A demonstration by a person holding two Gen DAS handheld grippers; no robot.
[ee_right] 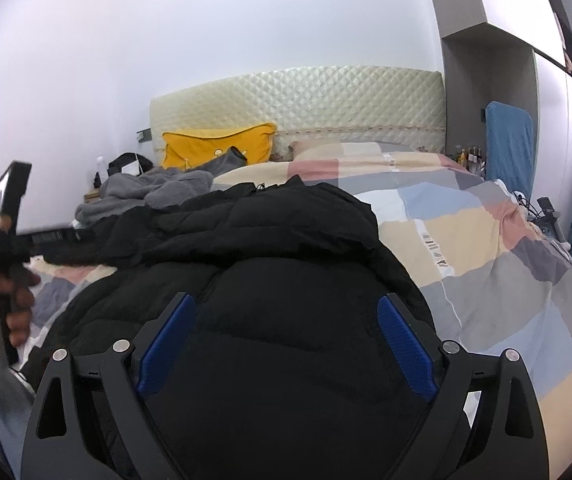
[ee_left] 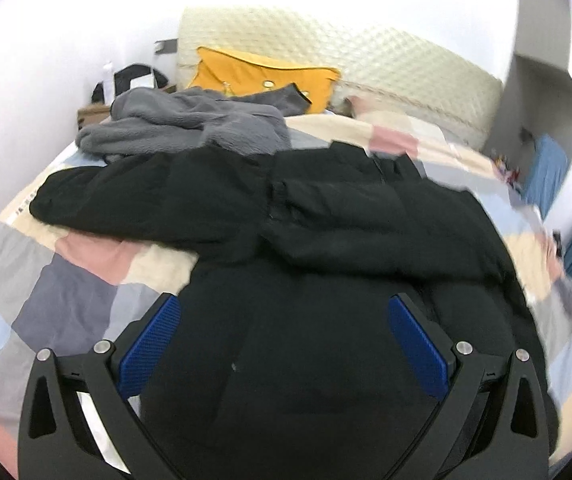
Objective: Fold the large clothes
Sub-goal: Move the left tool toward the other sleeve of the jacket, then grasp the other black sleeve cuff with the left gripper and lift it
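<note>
On the bed: patchwork quilt [ee_left: 86, 264] beneath all items.
Nine o'clock: grey fleece [ee_left: 190, 124].
Centre: black puffer jacket [ee_right: 286, 240], spread flat on the quilt.
Left gripper [ee_left: 284, 312]: jaws wide, nothing clamped.
Right gripper [ee_right: 286, 312]: jaws wide, above jacket, unclamped.
Twelve o'clock: yellow pillow [ee_right: 214, 148].

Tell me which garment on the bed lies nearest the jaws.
The black padded jacket, spread right before both open grippers; the grey fleece garment lies farther back by the yellow pillow.

Black puffer jacket [ee_left: 325, 220], pastel patchwork-check quilt [ee_right: 485, 248], grey fleece [ee_left: 190, 120], yellow pillow [ee_left: 258, 70].
</note>
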